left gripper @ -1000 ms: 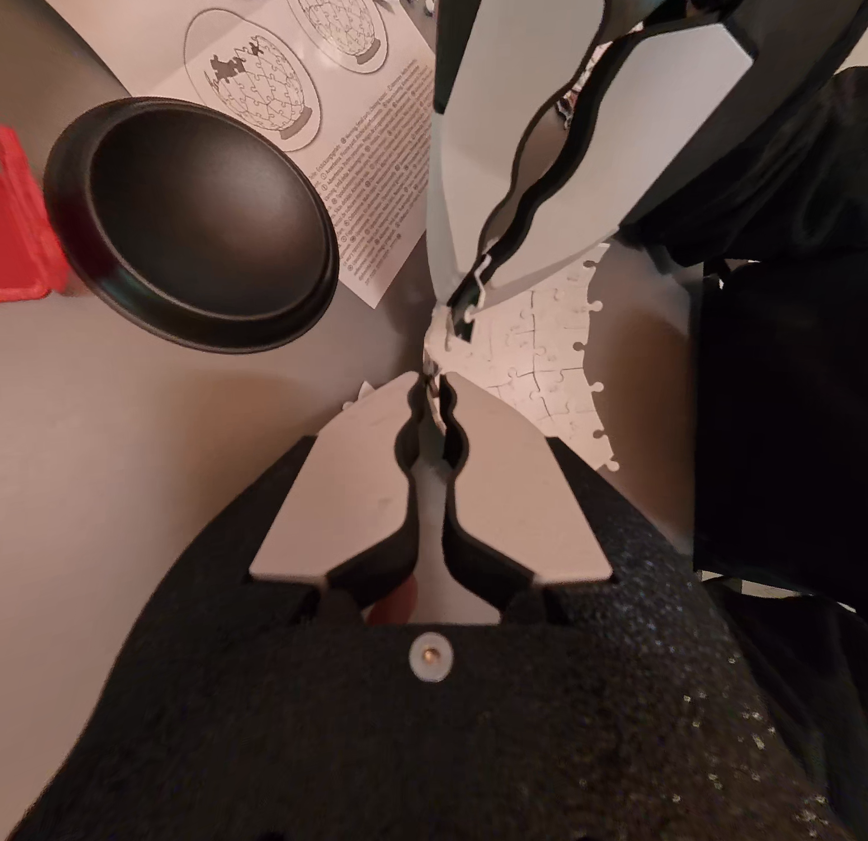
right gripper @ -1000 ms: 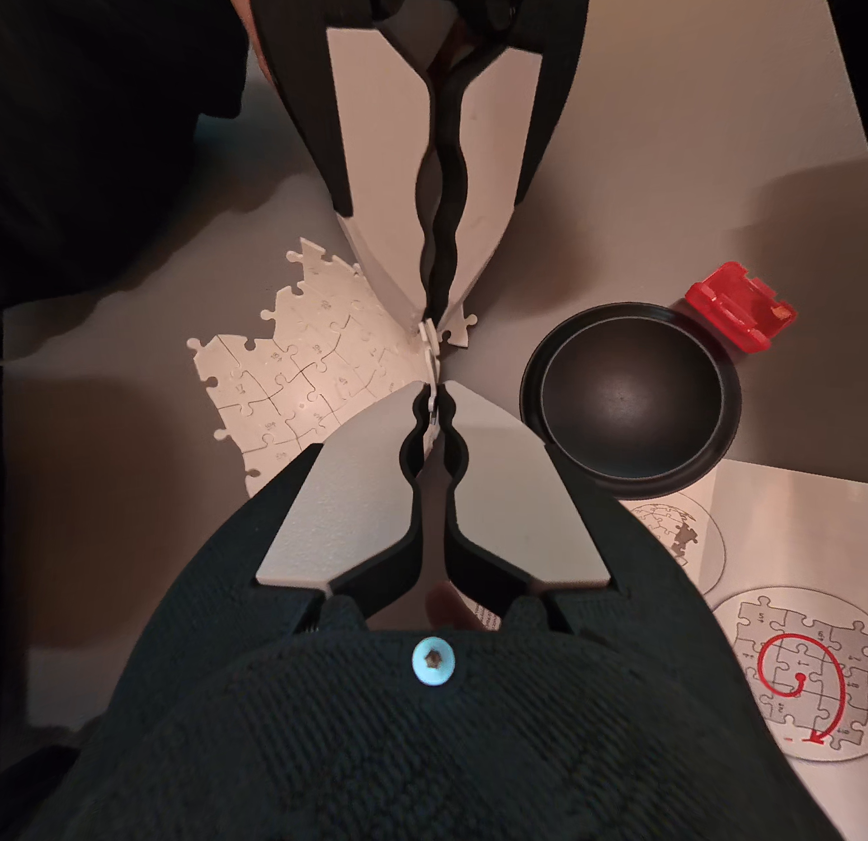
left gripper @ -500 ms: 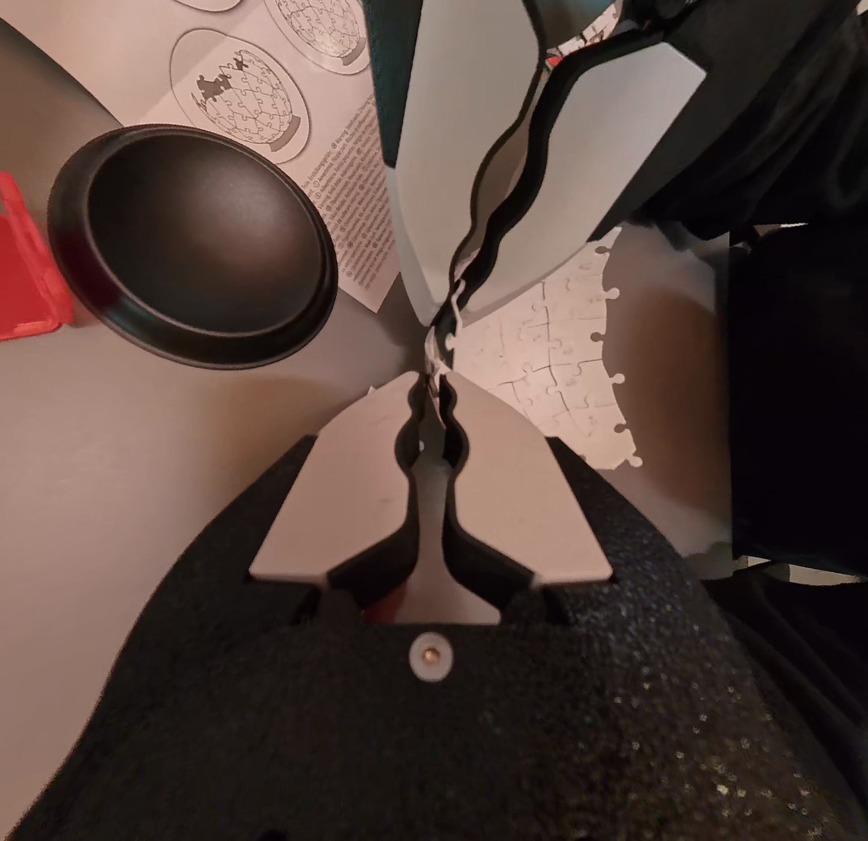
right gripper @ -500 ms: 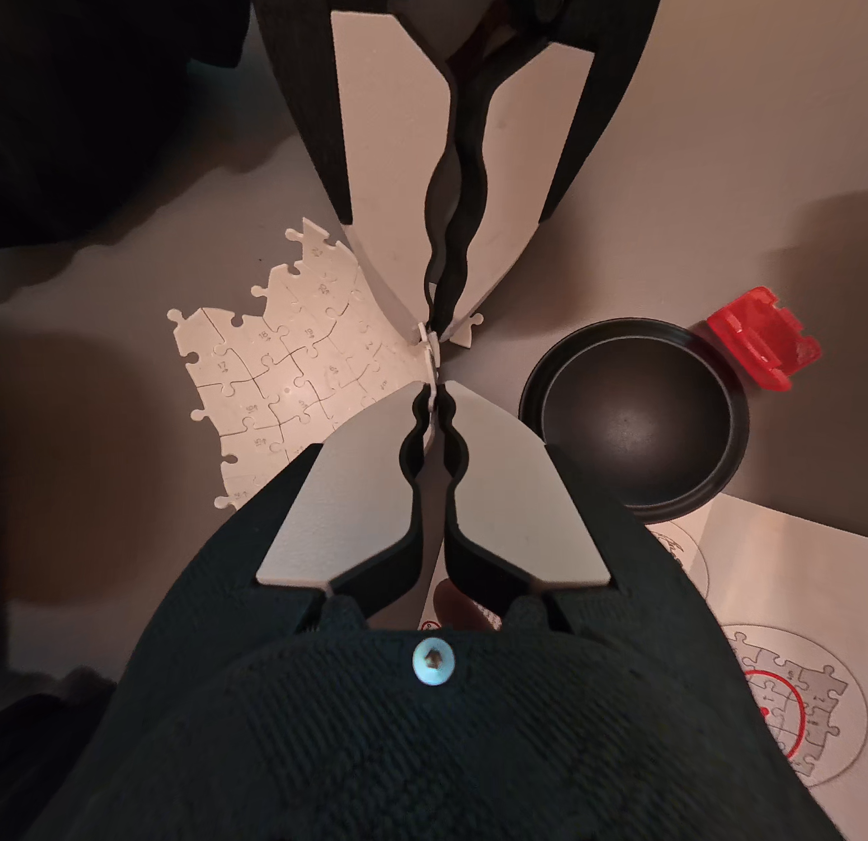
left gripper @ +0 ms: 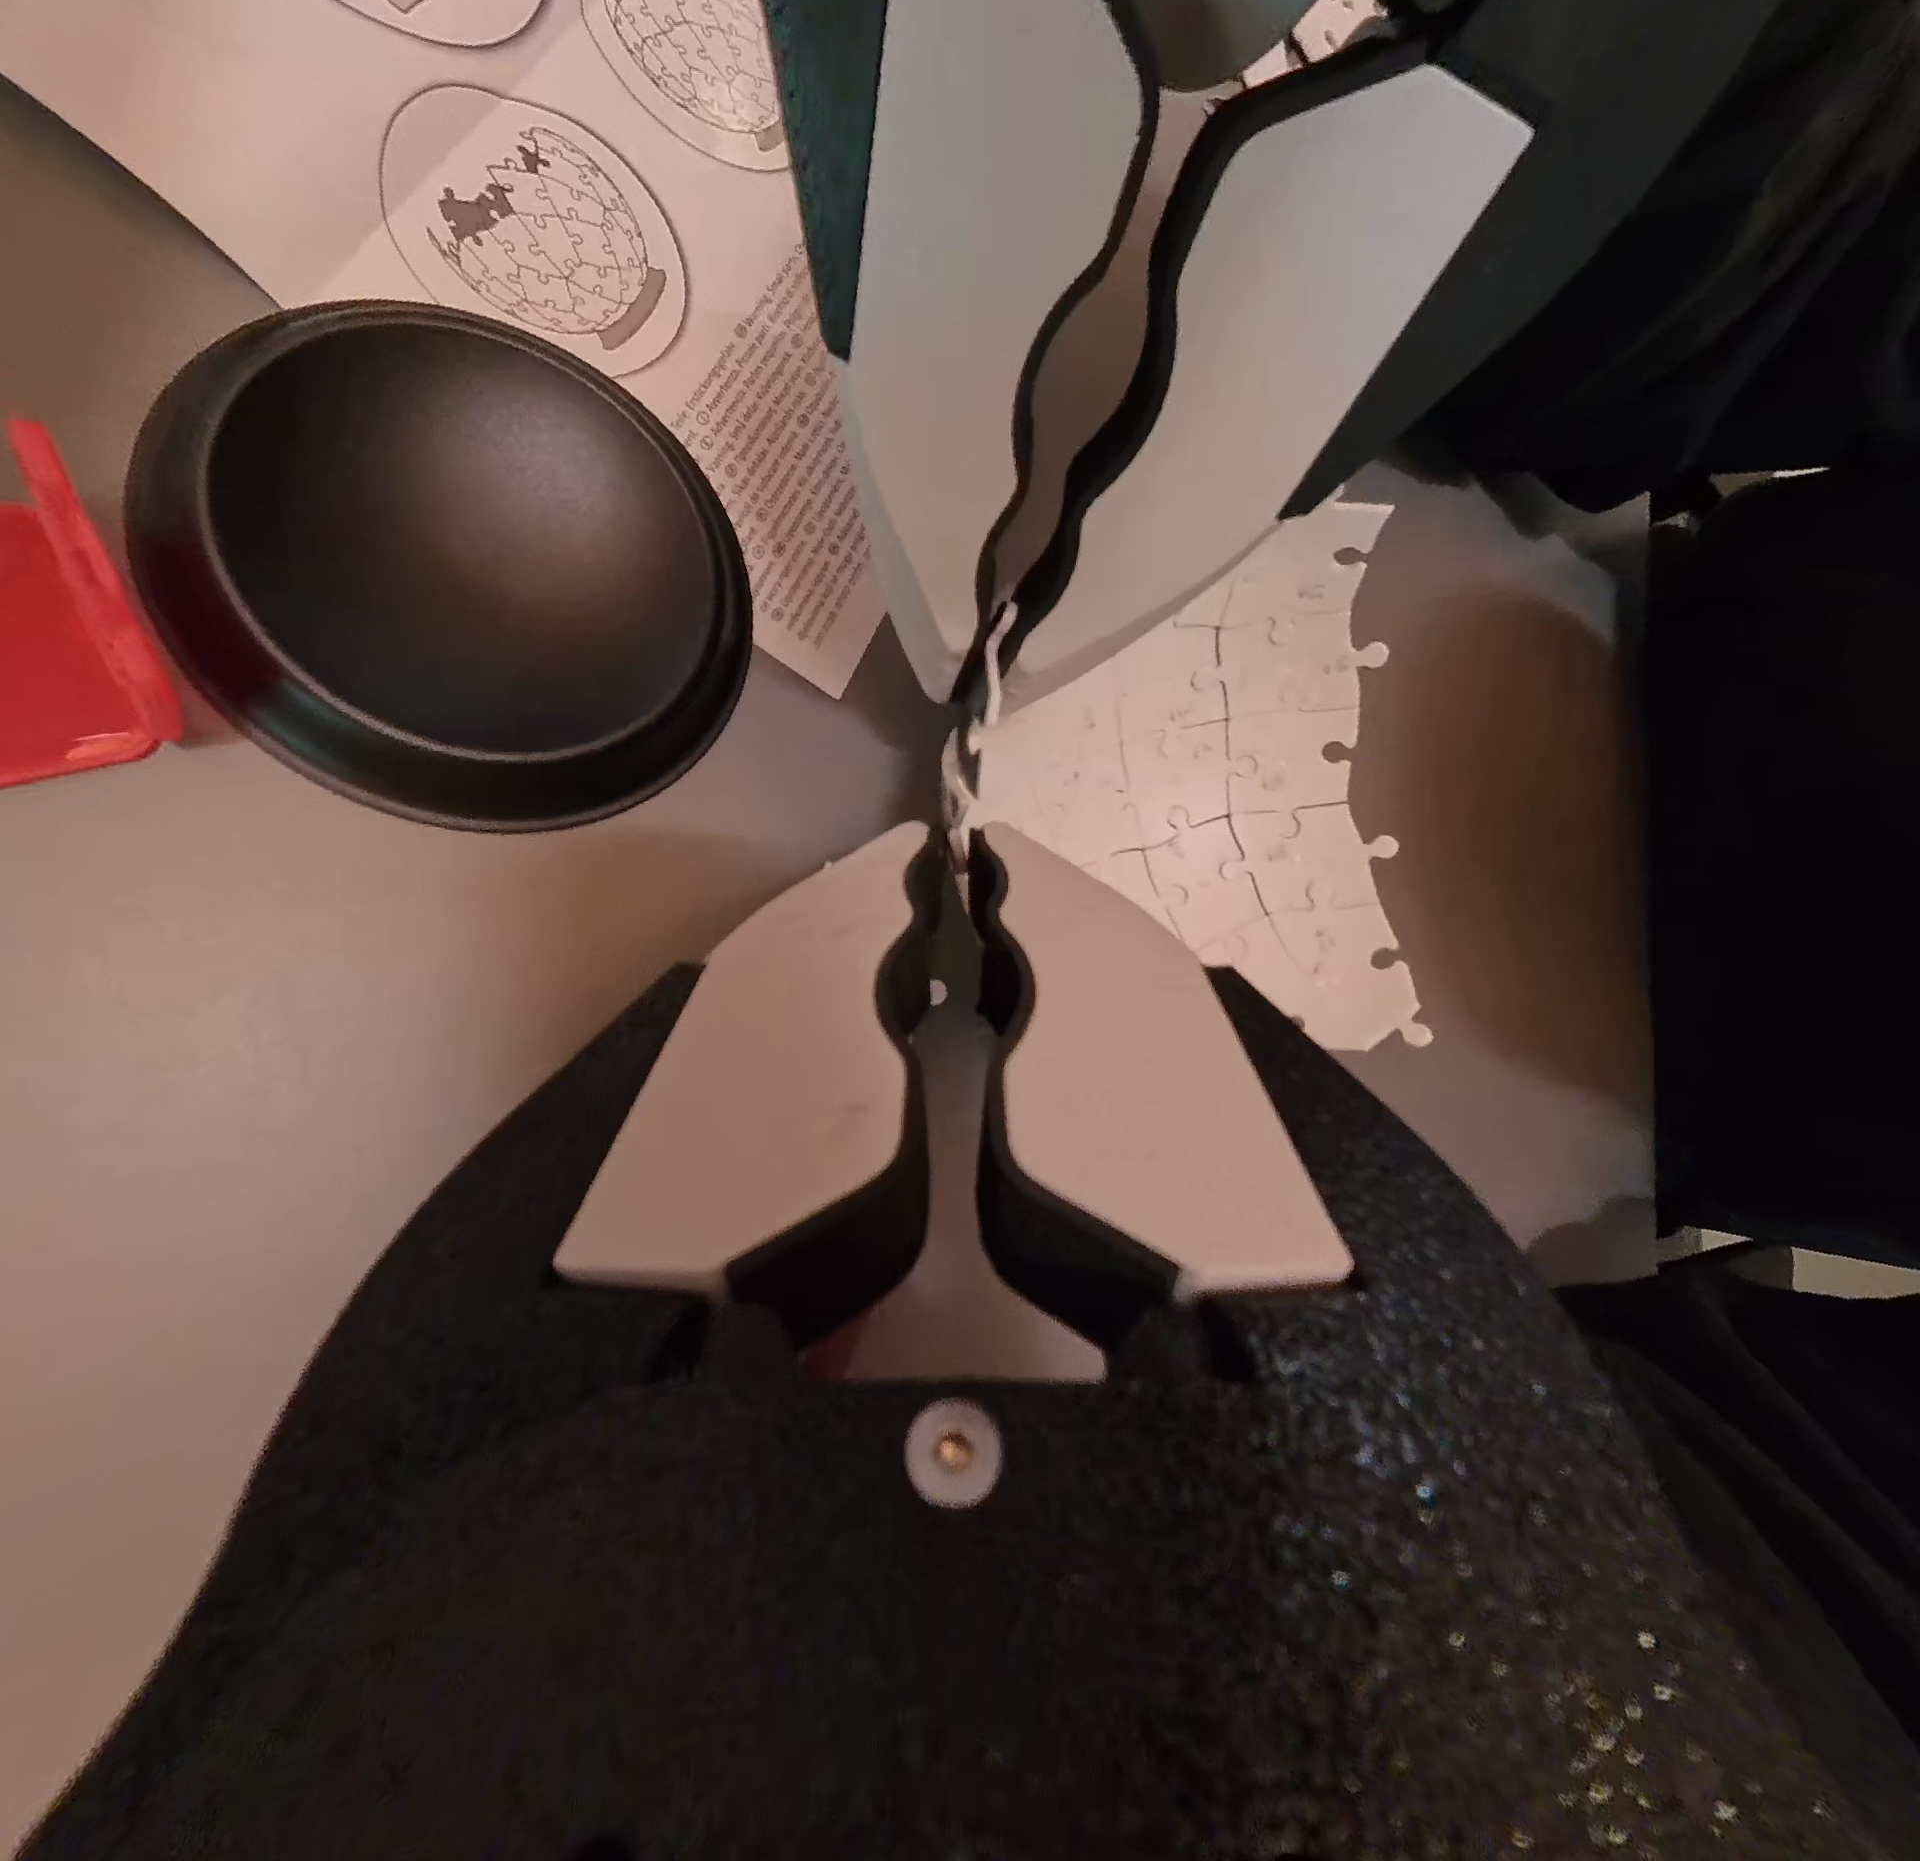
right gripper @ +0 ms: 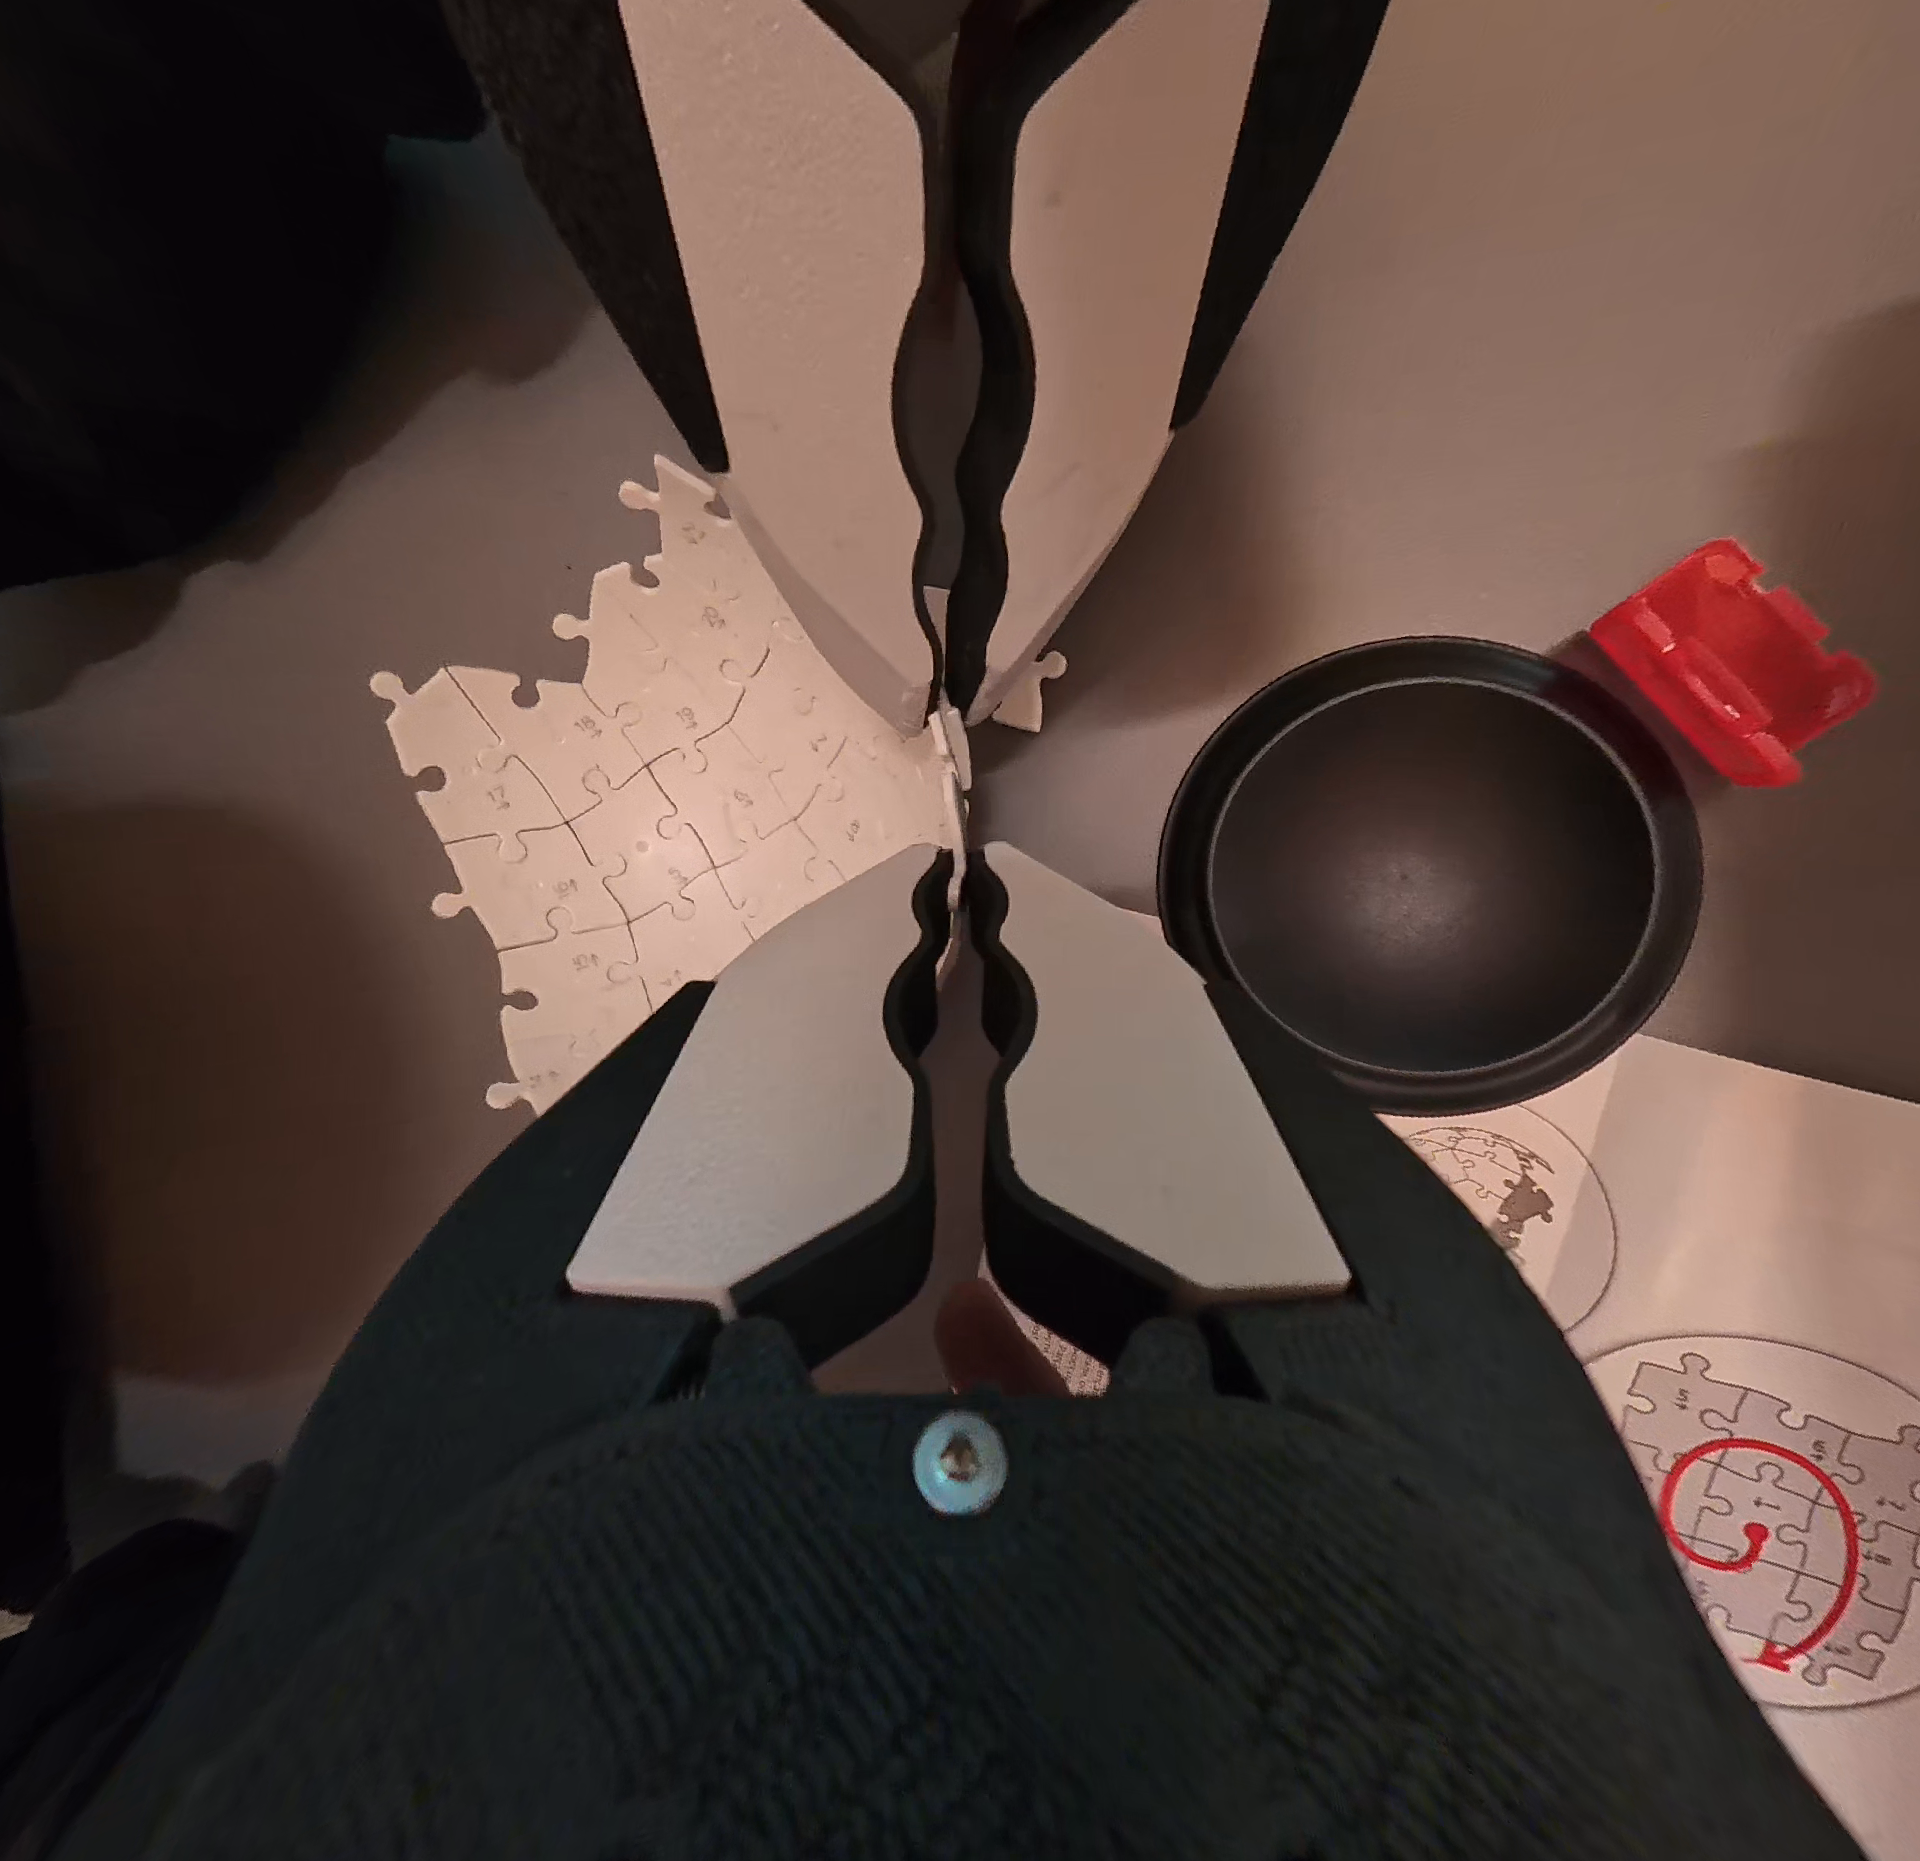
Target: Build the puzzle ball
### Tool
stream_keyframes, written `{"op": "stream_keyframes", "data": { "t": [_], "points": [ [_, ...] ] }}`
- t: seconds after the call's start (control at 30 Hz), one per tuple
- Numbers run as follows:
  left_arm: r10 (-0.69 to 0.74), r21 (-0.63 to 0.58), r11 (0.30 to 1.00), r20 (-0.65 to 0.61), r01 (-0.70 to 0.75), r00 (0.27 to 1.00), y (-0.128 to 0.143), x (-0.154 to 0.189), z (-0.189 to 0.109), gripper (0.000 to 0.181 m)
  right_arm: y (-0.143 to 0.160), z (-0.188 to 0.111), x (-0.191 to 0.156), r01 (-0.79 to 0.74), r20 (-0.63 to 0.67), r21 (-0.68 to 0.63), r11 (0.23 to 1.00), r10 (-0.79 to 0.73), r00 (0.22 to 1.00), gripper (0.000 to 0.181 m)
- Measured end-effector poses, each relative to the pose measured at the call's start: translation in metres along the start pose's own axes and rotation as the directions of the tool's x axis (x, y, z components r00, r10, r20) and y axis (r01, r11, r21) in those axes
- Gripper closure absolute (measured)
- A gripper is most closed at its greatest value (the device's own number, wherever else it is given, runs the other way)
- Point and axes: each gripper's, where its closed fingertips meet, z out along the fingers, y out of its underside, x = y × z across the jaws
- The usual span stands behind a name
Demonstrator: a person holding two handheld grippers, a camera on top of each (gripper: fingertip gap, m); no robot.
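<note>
Since a second ago your two claws have drawn closer tip to tip, and the black bowl (right gripper: pixel 1429 866) and red clip (right gripper: pixel 1735 658) have slid slightly in view. Your left claw (left gripper: pixel 958 843) is clenched on the edge of the white puzzle sheet (left gripper: pixel 1236 772), and your right claw (right gripper: pixel 958 855) pinches that same raised edge from the opposite side. The rest of the sheet (right gripper: pixel 623 824) fans out over the bench (right gripper: pixel 1455 357), beside the instruction leaflet (left gripper: pixel 644 201).
</note>
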Motion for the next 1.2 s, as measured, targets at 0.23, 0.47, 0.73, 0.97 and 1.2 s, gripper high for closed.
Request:
{"op": "stream_keyframes", "data": {
  "t": [0.23,0.47,0.73,0.97,1.2],
  "points": [
    [0.023,-0.003,1.0,0.016,-0.023,1.0,-0.001,-0.002,0.001,0.178,0.002,0.0,0.003,-0.013,-0.017,-0.014,1.0,0.013,1.0,0.178],
    [0.056,0.007,0.998,0.028,-0.056,0.998,-0.005,-0.003,0.002,0.167,0.002,0.001,0.005,-0.033,-0.015,-0.006,0.999,0.033,0.999,0.178],
    [0.092,-0.003,0.996,0.046,-0.092,0.995,-0.013,-0.004,0.01,0.167,0.0,0.0,0.004,-0.041,-0.01,0.007,0.999,0.041,0.999,0.178],
    [0.105,-0.032,0.994,0.075,-0.103,0.992,-0.012,-0.007,0.015,0.177,0.002,-0.001,0.005,-0.05,-0.008,0.004,0.999,0.05,0.999,0.178],
    [0.098,-0.029,0.995,0.073,-0.096,0.993,-0.011,-0.008,0.014,0.177,0.003,-0.001,0.005,-0.055,-0.003,0.009,0.998,0.055,0.998,0.171]
  ]
}}
